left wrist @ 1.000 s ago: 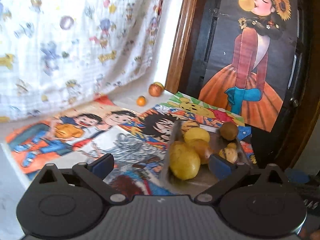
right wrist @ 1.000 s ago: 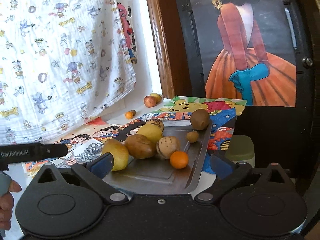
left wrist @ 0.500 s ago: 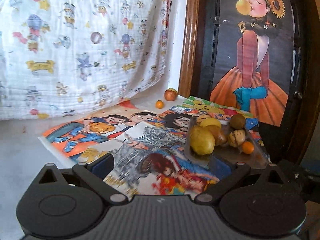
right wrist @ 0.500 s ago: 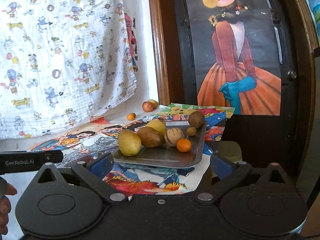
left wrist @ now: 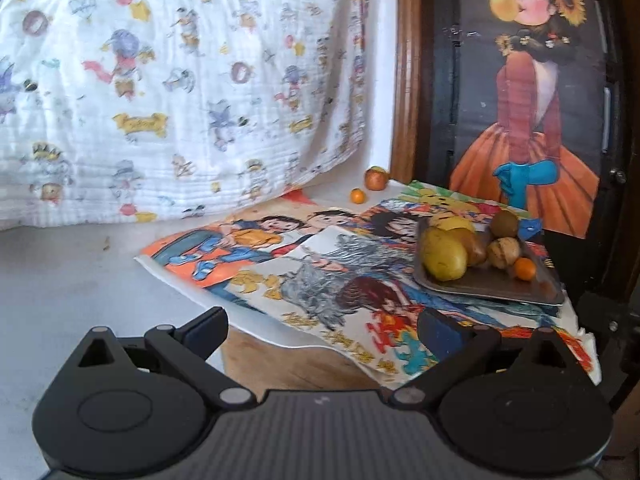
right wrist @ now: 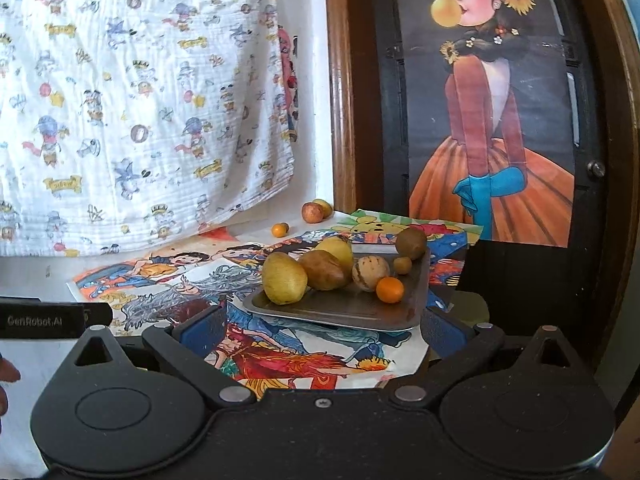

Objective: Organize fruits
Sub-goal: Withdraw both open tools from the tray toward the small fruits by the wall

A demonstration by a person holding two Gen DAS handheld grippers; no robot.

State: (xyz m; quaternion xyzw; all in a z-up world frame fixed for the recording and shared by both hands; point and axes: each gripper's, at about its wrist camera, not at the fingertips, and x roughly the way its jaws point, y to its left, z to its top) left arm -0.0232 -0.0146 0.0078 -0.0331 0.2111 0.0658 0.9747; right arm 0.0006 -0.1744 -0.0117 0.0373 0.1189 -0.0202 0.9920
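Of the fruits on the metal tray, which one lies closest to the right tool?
The small orange citrus, round and bright orange, at the tray's near right edge. The large yellow-green fruit is nearly as close but farther left; the brown ones lie behind.

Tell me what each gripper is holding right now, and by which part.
Nothing is held. The left gripper and right gripper are both open and empty; the fruits lie untouched on the grey metal tray.
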